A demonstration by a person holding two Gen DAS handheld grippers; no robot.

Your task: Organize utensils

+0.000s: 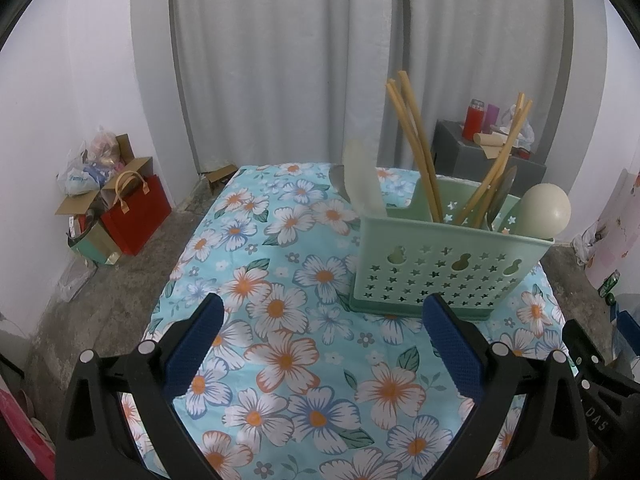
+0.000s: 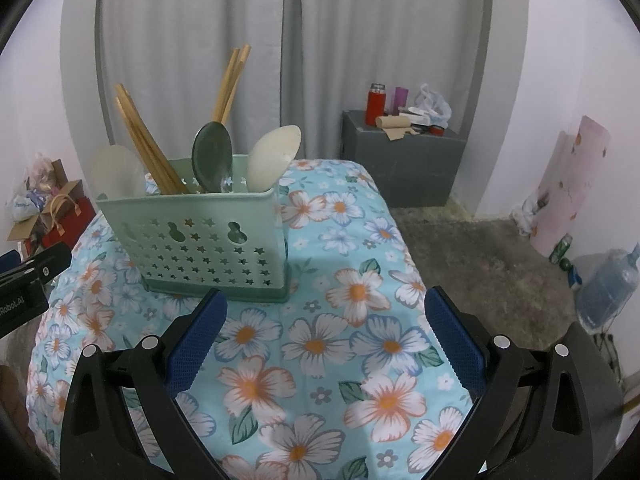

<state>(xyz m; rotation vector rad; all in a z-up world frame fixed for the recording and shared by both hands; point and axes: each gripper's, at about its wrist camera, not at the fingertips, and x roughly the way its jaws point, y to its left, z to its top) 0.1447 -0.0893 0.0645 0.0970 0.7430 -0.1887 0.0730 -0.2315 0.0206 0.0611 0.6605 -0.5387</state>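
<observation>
Apparently near completion: chopsticks (image 2: 148,148) and spoons (image 2: 212,156) stood upright in green caddy (image 2: 200,236) on flowered tabletop (image 2: 360,320); no loose utensils visible; left gripper (image 1: 320,320) and right gripper (image 2: 326,316) jaws wide, empty, hovering just short of caddy.

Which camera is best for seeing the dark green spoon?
The right wrist view: the dark green spoon stands in the green caddy with its whole bowl facing the camera. In the left wrist view only a thin dark edge peeks from behind the chopsticks.
</observation>
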